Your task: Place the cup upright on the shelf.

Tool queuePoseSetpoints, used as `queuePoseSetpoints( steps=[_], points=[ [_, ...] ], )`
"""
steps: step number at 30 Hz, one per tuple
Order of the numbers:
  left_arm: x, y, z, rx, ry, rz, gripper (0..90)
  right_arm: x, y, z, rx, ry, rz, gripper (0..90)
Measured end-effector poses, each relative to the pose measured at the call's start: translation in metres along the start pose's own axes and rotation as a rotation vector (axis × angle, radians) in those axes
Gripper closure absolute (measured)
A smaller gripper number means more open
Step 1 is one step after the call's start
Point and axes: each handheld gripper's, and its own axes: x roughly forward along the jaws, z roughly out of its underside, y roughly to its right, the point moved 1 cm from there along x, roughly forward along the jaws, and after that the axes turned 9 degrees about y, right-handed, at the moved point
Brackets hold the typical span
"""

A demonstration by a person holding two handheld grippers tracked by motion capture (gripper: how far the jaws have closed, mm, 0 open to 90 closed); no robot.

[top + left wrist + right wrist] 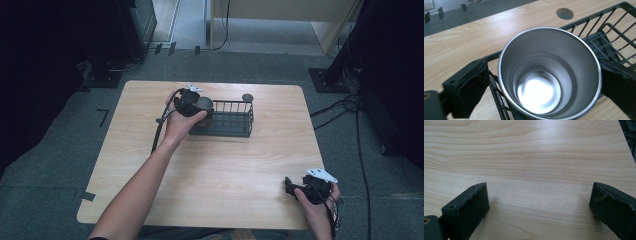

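The left tongs stand spread around a steel cup at the wire basket's left end (light, rigid, slippery, best pinched across its rim), while the right tongs gape empty.

Before you sits a light wooden rectangular table (round cable hole at its far edge); a black wire basket stands on it.

Lab-like room — grey carpet, floor cables, camera-stand base
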Motion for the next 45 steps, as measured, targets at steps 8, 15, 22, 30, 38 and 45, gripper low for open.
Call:
queuePoseSetpoints(
  steps=[8, 15, 22, 30, 38, 45],
  points=[
    [-0.003, -0.003, 0.0, -0.002, -0.004, 0.003, 0.0, 0.0, 0.0, 0.0, 0.0, -0.001, 0.001, 1.8],
    [-0.017, -0.005, 0.0, -0.016, 0.047, 0.006, 0.0, 0.0, 0.0, 0.0, 0.0, -0.001, 0.0, 1.7],
    [-0.03, -0.011, 0.008, -0.029, 0.07, -0.006, 0.0, 0.0, 0.0, 0.0, 0.0, 0.0, 0.0, 1.7],
    [-0.049, -0.015, 0.018, -0.02, 0.104, -0.003, 0.0, 0.0, 0.0, 0.0, 0.0, -0.001, 0.001, 1.8],
    [-0.069, -0.019, 0.032, -0.029, 0.133, 0.01, 0.0, 0.0, 0.0, 0.0, 0.0, -0.001, 0.0, 1.7],
    [-0.086, -0.02, 0.04, -0.025, 0.153, 0.006, 0.0, 0.0, 0.0, 0.0, 0.0, -0.001, 0.0, 1.7]
  ],
)
